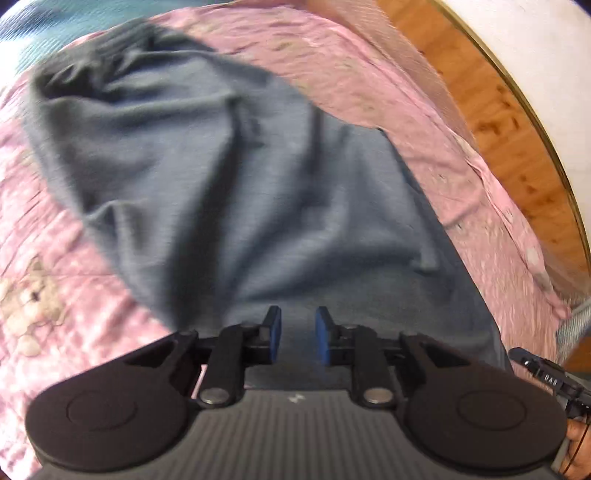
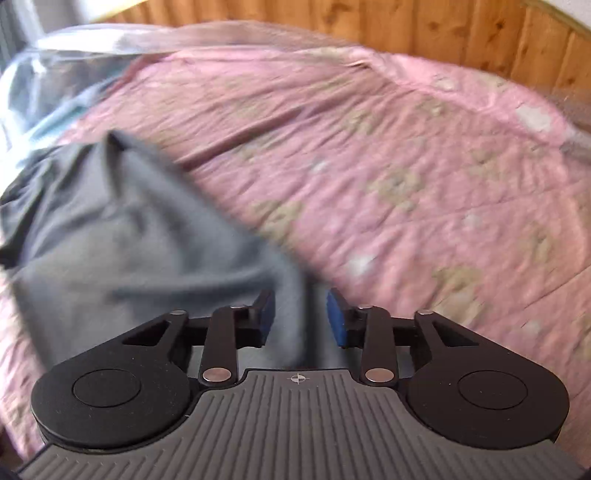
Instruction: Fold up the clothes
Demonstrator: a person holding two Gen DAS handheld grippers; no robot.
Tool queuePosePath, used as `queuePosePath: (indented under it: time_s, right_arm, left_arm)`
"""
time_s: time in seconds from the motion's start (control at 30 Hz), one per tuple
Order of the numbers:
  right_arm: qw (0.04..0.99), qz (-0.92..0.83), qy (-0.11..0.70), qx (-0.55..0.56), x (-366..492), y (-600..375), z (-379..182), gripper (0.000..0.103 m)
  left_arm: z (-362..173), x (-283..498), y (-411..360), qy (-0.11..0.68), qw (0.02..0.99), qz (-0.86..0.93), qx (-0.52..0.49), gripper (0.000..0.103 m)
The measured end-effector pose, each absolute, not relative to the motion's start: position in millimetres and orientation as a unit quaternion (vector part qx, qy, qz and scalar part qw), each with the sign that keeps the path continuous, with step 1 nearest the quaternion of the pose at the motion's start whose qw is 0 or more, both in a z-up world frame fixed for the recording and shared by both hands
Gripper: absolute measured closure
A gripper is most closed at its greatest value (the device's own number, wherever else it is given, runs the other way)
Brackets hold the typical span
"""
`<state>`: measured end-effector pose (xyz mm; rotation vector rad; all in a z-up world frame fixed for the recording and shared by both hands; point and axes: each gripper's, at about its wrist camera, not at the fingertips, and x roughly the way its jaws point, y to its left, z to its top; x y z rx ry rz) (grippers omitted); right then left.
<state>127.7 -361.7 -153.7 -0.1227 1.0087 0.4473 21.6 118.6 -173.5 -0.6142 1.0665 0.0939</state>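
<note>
- The only legible writing is white lettering, apparently "DAS", on a black device [image 1: 550,376] at the lower right edge of the left wrist view, next to part of a hand [image 1: 576,443].
- The left tool [image 1: 297,334] points forward over the grey garment [image 1: 221,177]; its blue pads [image 1: 324,339] stand narrowly apart, with nothing clamped between them.
- The right tool [image 2: 300,317] sits low over the garment's near right edge, its jaws moderately apart with grey cloth showing in the gap; I cannot tell if it touches the pads.
- The garment lies rumpled on a bed's pink patterned bedspread [image 2: 406,184], wooden panelling [image 2: 443,29] beyond.
</note>
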Motion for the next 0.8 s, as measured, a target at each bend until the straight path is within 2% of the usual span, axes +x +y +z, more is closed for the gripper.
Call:
queuePosePath:
  time_s: [0.07, 0.1, 0.13, 0.17, 0.2, 0.27, 0.3, 0.33, 0.37, 0.47, 0.6, 0.7, 0.8]
  right_arm:
    - [0.837, 0.193, 0.503, -0.093, 112, -365, -180, 0.065]
    - [0.847, 0.186, 0.493, -0.072, 107, -382, -187, 0.067]
    - [0.857, 0.179, 0.481, -0.049, 103, -401, -192, 0.072]
    - [0.864, 0.149, 0.48, -0.031, 100, -418, -190, 0.079]
    - [0.87, 0.127, 0.476, -0.013, 92, -436, -182, 0.079]
    - [0.881, 0.084, 0.465, 0.023, 75, -474, -164, 0.071]
    - [0.881, 0.081, 0.464, 0.034, 69, -484, -166, 0.054]
    - [0.881, 0.078, 0.464, 0.045, 64, -494, -168, 0.049]
    - [0.881, 0.076, 0.464, 0.056, 58, -503, -170, 0.049]
    - [0.88, 0.068, 0.462, 0.088, 42, -532, -178, 0.048]
    - [0.876, 0.058, 0.46, 0.132, 20, -570, -188, 0.052]
    - [0.873, 0.051, 0.457, 0.164, 4, -599, -195, 0.066]
    - [0.867, 0.071, 0.451, 0.199, 2, -615, -197, 0.069]
  left_arm:
    - [-185, 29, 106, 0.528, 0.808, 0.054, -0.255, 0.077]
    - [-190, 29, 105, 0.534, 0.808, 0.066, -0.24, 0.084]
    - [-195, 30, 104, 0.539, 0.808, 0.079, -0.226, 0.097]
    - [-197, 31, 107, 0.543, 0.804, 0.083, -0.228, 0.098]
    - [-196, 30, 110, 0.546, 0.797, 0.086, -0.241, 0.098]
    - [-188, 29, 107, 0.553, 0.794, 0.094, -0.235, 0.097]
    - [-183, 29, 102, 0.556, 0.795, 0.097, -0.222, 0.091]
    - [-178, 29, 96, 0.554, 0.8, 0.094, -0.211, 0.079]
    - [-172, 28, 89, 0.55, 0.805, 0.087, -0.205, 0.076]
    - [-160, 29, 61, 0.543, 0.813, 0.049, -0.205, 0.075]
    - [-161, 44, 0, 0.556, 0.809, -0.016, -0.189, 0.075]
    - [-171, 51, -50, 0.578, 0.8, -0.054, -0.149, 0.075]
    - [-174, 52, -80, 0.584, 0.797, -0.083, -0.133, 0.075]
